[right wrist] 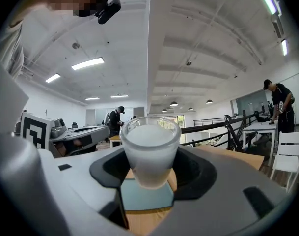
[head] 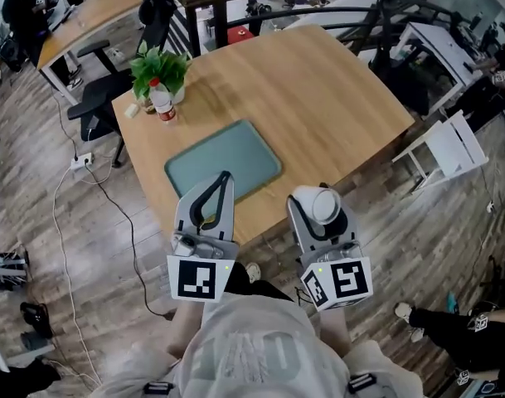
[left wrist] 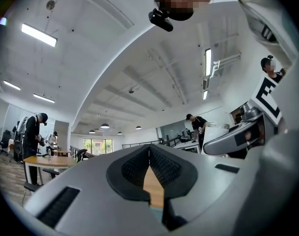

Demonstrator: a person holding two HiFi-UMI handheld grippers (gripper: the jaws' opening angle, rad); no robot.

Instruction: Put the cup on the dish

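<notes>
Close to the person's body, the right gripper [head: 322, 211] has its fingers clamped on a frosted cup [head: 325, 200], held off the bench [head: 318, 98]. The left gripper [head: 225, 177] has its fingers pressed together, empty. Beyond lies the teal dish [head: 223, 168], bare; farther off stand a bottle [head: 162, 103] and a plant [head: 159, 66].

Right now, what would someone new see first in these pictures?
Probably the frosted white glass cup, clamped in the right gripper near the table's front edge. Next, the flat teal rectangular dish on the wooden table, with the left gripper shut and empty by its near edge.
</notes>
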